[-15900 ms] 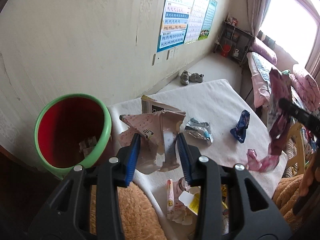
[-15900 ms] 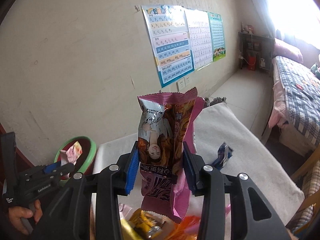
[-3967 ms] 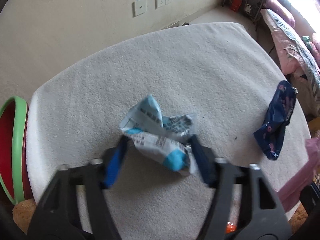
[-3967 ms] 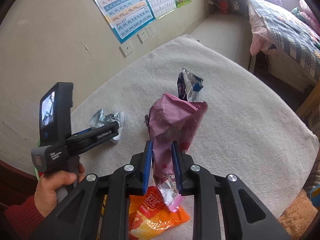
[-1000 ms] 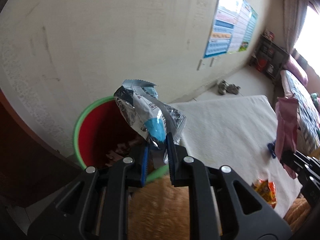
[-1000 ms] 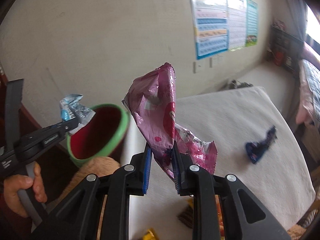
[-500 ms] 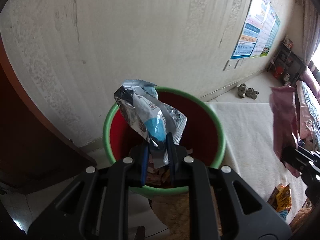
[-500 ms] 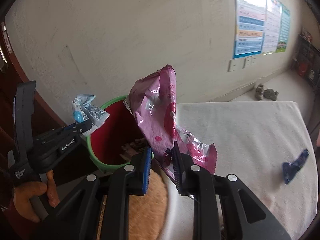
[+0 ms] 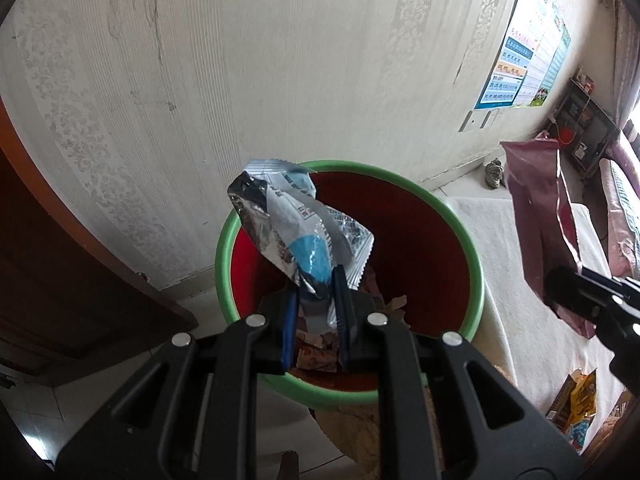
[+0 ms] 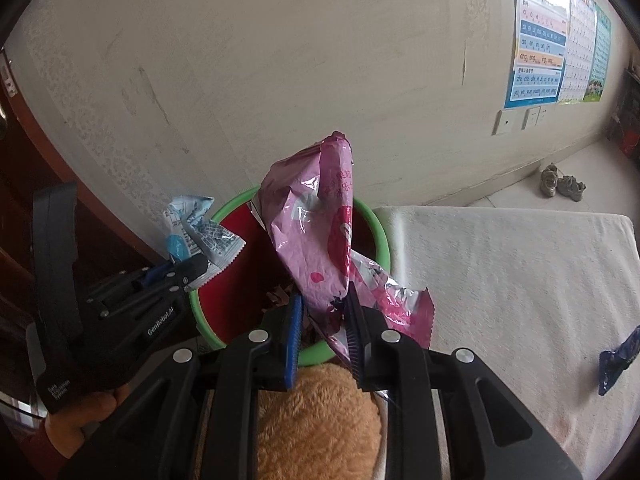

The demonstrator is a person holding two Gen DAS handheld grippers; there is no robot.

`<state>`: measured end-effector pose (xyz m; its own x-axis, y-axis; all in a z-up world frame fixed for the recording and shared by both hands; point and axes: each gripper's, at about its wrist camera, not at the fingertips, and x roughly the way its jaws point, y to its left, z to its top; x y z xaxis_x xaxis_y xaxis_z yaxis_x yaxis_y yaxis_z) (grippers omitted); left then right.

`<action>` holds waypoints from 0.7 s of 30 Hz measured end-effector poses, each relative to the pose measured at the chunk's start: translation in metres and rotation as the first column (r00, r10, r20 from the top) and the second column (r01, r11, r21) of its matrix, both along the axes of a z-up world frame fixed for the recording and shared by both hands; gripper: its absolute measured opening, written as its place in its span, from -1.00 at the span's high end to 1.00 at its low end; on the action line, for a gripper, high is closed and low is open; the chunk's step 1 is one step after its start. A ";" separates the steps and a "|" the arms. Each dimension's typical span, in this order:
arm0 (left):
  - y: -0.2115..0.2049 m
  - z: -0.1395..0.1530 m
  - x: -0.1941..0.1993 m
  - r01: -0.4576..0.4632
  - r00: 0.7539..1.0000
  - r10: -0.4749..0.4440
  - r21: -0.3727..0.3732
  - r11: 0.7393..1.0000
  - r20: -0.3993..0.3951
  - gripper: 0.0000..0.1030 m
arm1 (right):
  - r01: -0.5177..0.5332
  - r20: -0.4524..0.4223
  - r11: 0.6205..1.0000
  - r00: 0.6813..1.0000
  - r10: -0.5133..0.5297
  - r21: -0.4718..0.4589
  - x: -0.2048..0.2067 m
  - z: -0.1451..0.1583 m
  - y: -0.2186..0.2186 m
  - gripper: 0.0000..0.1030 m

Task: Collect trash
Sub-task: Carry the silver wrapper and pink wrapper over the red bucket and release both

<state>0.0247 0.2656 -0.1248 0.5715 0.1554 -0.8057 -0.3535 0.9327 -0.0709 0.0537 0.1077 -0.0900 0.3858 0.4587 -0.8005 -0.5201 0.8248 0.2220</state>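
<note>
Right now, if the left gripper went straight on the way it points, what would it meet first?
Probably the trash already lying in the red bin: the left gripper, shut on the silver-blue wrapper, points down into its open mouth. Depth is hard to judge.

The mouth of the green-rimmed bin (image 9: 472, 248) gapes open, trash (image 9: 316, 352) lying only at its bottom. A wall (image 9: 280, 60) closes off the far side, a dark wooden door (image 9: 60, 280) the left; the white table (image 10: 500, 260) adjoins at right.
</note>
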 end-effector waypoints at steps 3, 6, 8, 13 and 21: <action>0.001 0.001 0.005 0.001 1.000 -0.001 0.002 1.000 0.005 0.70 | 0.000 -0.004 1.000 1.000 0.001 0.011 0.005 -0.001 0.001 0.59; 0.002 0.001 0.007 -0.001 1.000 0.001 -0.005 1.000 0.010 0.70 | -0.006 -0.006 1.000 1.000 0.006 0.014 0.006 -0.001 0.006 0.59; 0.004 0.001 0.008 -0.006 1.000 0.006 -0.004 1.000 0.012 0.70 | -0.010 -0.005 1.000 1.000 0.010 0.016 0.009 -0.002 0.008 0.59; 0.008 0.001 0.010 -0.011 1.000 0.011 0.003 1.000 0.008 0.70 | -0.016 -0.016 1.000 1.000 0.016 0.022 0.010 -0.005 0.013 0.59; 0.007 -0.002 0.011 -0.018 1.000 0.018 0.020 1.000 -0.008 0.39 | -0.021 -0.038 0.998 0.999 0.023 0.050 0.014 -0.006 0.013 0.17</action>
<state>0.0358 0.2729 -0.1269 0.5620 0.1819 -0.8069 -0.3710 0.9273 -0.0494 0.0674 0.1206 -0.0957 0.3445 0.5067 -0.7903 -0.5286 0.8004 0.2827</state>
